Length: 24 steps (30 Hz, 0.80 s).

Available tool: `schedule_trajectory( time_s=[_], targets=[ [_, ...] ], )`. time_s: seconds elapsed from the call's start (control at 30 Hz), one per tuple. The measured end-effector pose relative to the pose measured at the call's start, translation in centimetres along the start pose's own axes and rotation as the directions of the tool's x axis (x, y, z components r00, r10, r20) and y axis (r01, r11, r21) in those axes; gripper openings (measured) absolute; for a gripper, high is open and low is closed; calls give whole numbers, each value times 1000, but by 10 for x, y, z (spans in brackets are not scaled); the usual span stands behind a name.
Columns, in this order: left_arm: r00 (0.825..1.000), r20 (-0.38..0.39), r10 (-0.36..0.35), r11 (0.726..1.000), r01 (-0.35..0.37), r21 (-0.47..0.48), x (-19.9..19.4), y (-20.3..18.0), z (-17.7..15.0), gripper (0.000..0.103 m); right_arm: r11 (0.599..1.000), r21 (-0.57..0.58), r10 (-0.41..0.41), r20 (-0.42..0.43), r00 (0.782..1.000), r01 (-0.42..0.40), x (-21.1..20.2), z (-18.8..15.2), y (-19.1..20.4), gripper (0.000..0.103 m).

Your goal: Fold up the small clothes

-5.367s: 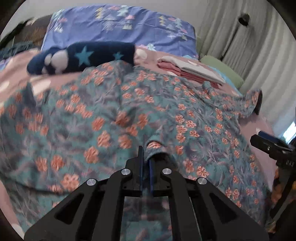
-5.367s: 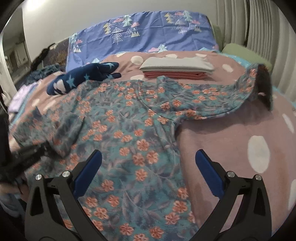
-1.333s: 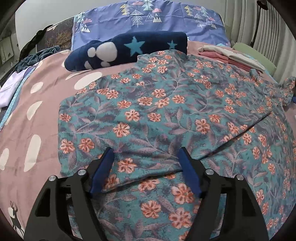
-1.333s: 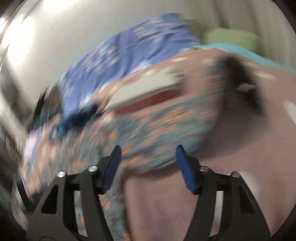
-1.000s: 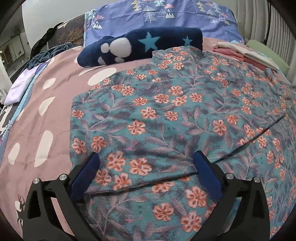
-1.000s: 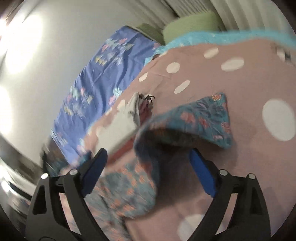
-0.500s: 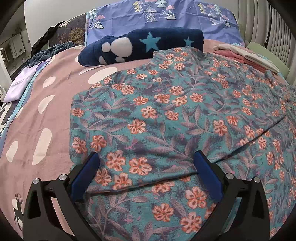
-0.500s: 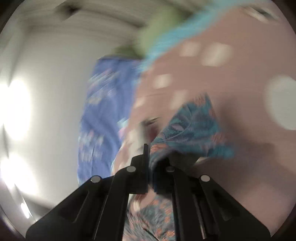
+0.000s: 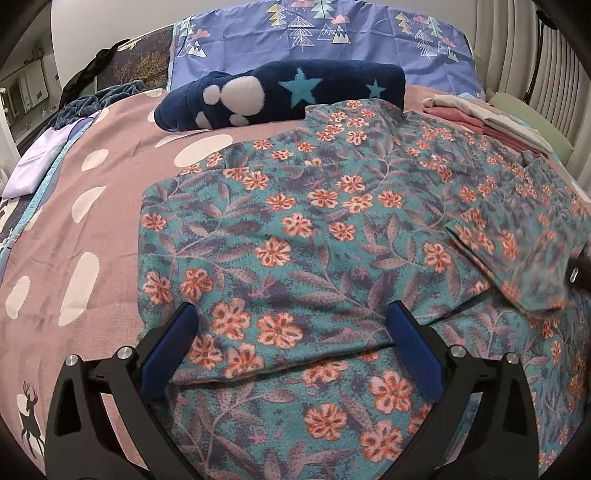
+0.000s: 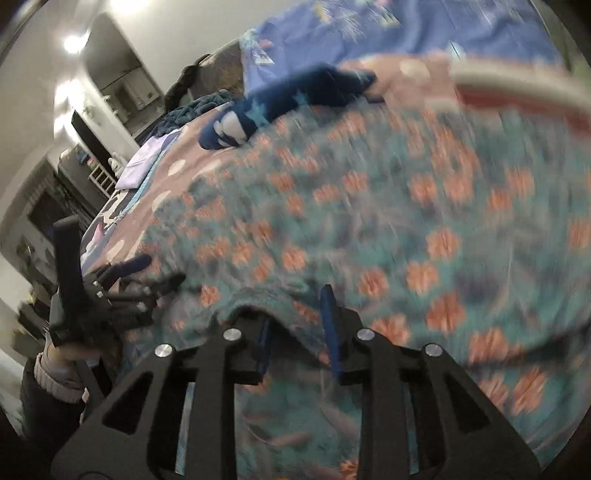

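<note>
The floral shirt [image 9: 314, 236] was spread on the bed [image 9: 74, 206], the left gripper [image 9: 291, 343] was held wide open above it, and the right gripper [image 10: 299, 328], just opening, was seen with a sleeve between its fingers.

The left tool [image 9: 291, 325] hangs with blue fingers [image 9: 168, 341] spread wide. The right tool [image 10: 299, 325] has just been opening, its fingers slightly parted around cloth.

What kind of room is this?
Most likely a bedroom. The flowery garment is spread on a bed with a pink spotted cover. A purple pillow with little trees sits at the head, and folded clothes are stacked nearby.
</note>
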<state>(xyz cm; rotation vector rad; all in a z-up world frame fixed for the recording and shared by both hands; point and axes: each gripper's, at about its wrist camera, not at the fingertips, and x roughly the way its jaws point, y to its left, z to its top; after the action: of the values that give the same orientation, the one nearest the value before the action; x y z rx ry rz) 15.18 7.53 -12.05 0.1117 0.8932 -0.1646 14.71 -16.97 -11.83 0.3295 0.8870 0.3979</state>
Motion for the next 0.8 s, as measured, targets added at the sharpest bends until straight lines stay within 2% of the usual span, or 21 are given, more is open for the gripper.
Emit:
schedule_trajectory(
  time_s=[0.07, 0.13, 0.17, 0.23, 0.3, 0.33, 0.37, 0.4, 0.47, 0.5, 0.63, 0.7, 0.73, 0.77, 0.8],
  targets=[
    [1000, 5, -16, 1000, 16, -9, -1, 2, 0, 102, 999, 30, 31, 13, 999, -31, -9, -1, -2, 38],
    [999, 23, -40, 999, 40, -17, -7, 4, 1, 101, 999, 16, 28, 40, 999, -28, -18, -1, -3, 56],
    [998, 34, -58, 998, 59, -25, -11, 3, 1, 96, 1000, -1, 24, 40, 999, -24, -22, -10, 0, 56],
    [982, 73, -172, 982, 177, -69, -25, 2, 3, 92, 1000, -12, 20, 23, 1000, -20, -18, -15, -3, 57],
    [945, 107, -308, 943, 319, -98, -36, -5, 6, 87, 1000, -2, 30, 26, 999, -30, -17, -18, -4, 56],
    [915, 115, -386, 913, 397, -99, -41, -13, 9, 85, 999, 2, 36, 28, 999, -36, -17, -17, -4, 56],
    [892, 110, -438, 889, 448, -92, -43, -21, 12, 81, 999, 2, 38, 30, 999, -38, -14, -16, -3, 56],
    [877, 100, -470, 874, 478, -85, -43, -28, 14, 78, 999, 2, 39, 31, 999, -39, -16, -17, -6, 56],
    [841, 55, -539, 836, 541, -86, -36, -49, 19, 78, 999, -2, 35, 31, 999, -35, -15, -19, -6, 57],
    [834, 30, -550, 829, 551, -95, -30, -56, 21, 78, 999, -5, 33, 33, 999, -33, -22, -22, -8, 57],
    [841, -52, -539, 835, 525, -167, -4, -70, 21, 78, 1000, -11, 26, 35, 999, -25, -25, -22, -7, 57],
    [833, -37, -551, 819, 533, -213, 2, -70, 22, 77, 1000, -13, 25, 35, 999, -25, -25, -22, -7, 57],
    [831, -29, -556, 814, 537, -221, 2, -70, 24, 72, 1000, -13, 26, 34, 999, -26, -25, -22, -7, 58],
    [828, -24, -561, 809, 542, -227, 2, -70, 26, 41, 1000, -13, 27, 33, 999, -27, -25, -22, -7, 58],
    [820, -24, -572, 801, 551, -235, 2, -71, 27, 2, 1000, -13, 28, 32, 999, -28, -24, -22, -7, 59]
  ],
)
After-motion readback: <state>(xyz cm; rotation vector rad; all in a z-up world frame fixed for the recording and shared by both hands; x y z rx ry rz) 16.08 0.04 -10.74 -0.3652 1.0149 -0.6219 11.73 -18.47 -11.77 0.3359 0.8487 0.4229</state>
